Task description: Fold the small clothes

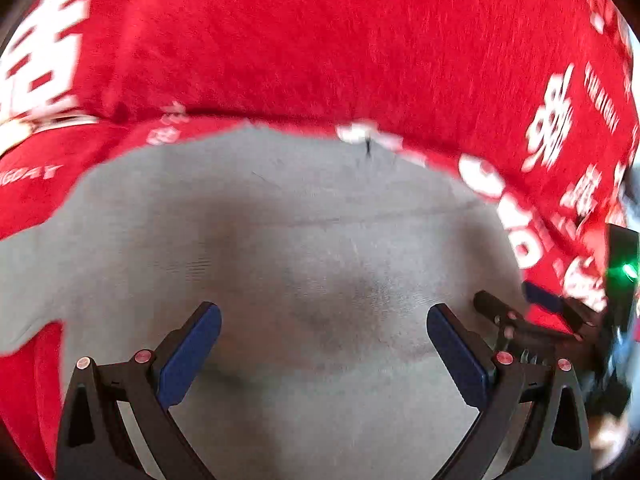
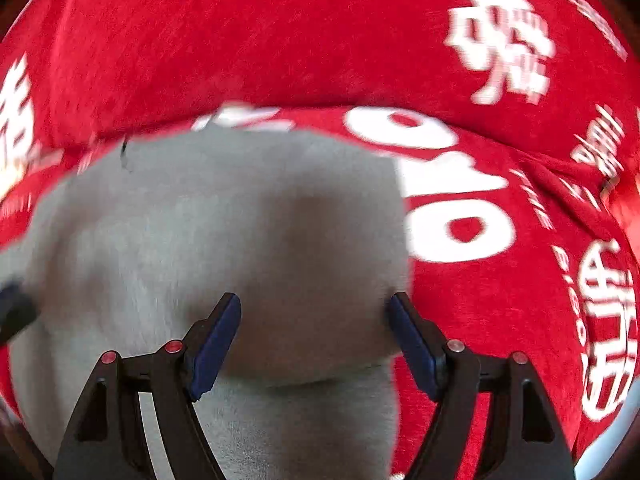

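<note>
A small grey garment (image 1: 280, 220) lies flat on a red cloth printed with white characters (image 1: 320, 40). My left gripper (image 1: 324, 310) hangs open over the middle of the grey fabric, with nothing between its blue pads. My right gripper (image 2: 314, 300) is also open above the grey garment (image 2: 200, 208), and its right finger stands over the garment's right edge. A fold line crosses the fabric just under the right gripper. In the left wrist view the right gripper (image 1: 506, 296) shows at the garment's right edge. Both views are blurred by motion.
The red cloth (image 2: 240, 40) covers the surface on all sides of the garment and has ridges and creases at the far side. One dark finger of the left gripper (image 2: 14, 308) enters the right wrist view at the left border.
</note>
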